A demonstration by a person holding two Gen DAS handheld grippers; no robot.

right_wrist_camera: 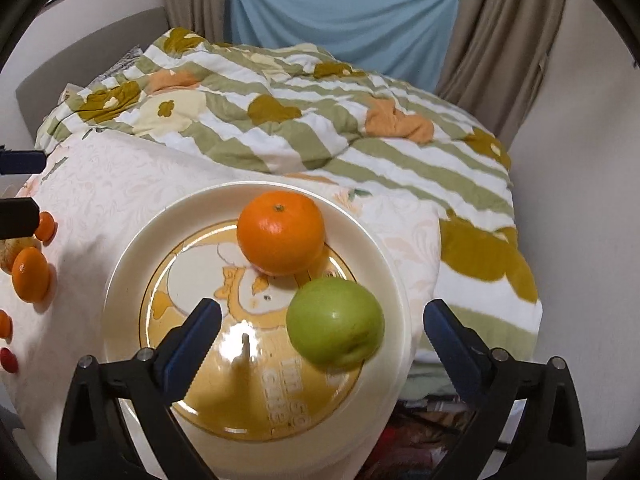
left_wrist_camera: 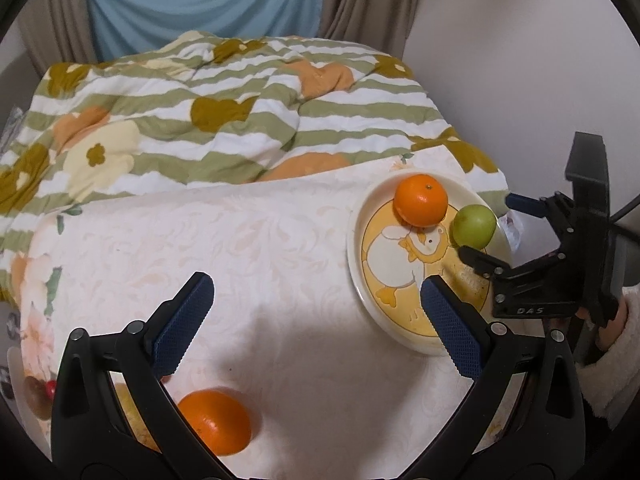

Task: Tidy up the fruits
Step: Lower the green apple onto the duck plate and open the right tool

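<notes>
We look down on a bed (left_wrist_camera: 224, 264) whose near part is covered by a cream cloth with a faint leaf pattern; behind it lies a rumpled quilt (left_wrist_camera: 224, 112) in green and white stripes with ochre, orange and pale yellow flowers. Beyond the quilt hang a blue cloth (right_wrist_camera: 340, 12) and beige curtains (right_wrist_camera: 508, 48), and a plain pale wall (left_wrist_camera: 520, 80) closes the right side.

A cream plate (right_wrist_camera: 128, 264) printed with a yellow duck rests on the cloth near the bed's right edge. On it sit an orange (right_wrist_camera: 280, 232) and, just beside and nearer to us, a green apple (right_wrist_camera: 335, 323). Further oranges (right_wrist_camera: 30, 274) lie well apart on the cloth to the left; in the left wrist view one orange (left_wrist_camera: 216, 420) lies near that tool's base.

The right hand-held gripper (right_wrist_camera: 322, 332) hangs over the plate with its jaws wide apart, the apple between them but not pressed. The left hand-held gripper (left_wrist_camera: 316, 316) is likewise spread, with nothing between its fingers, above bare cloth. A hand (left_wrist_camera: 612, 320) in a fleecy white sleeve grasps the right tool.
</notes>
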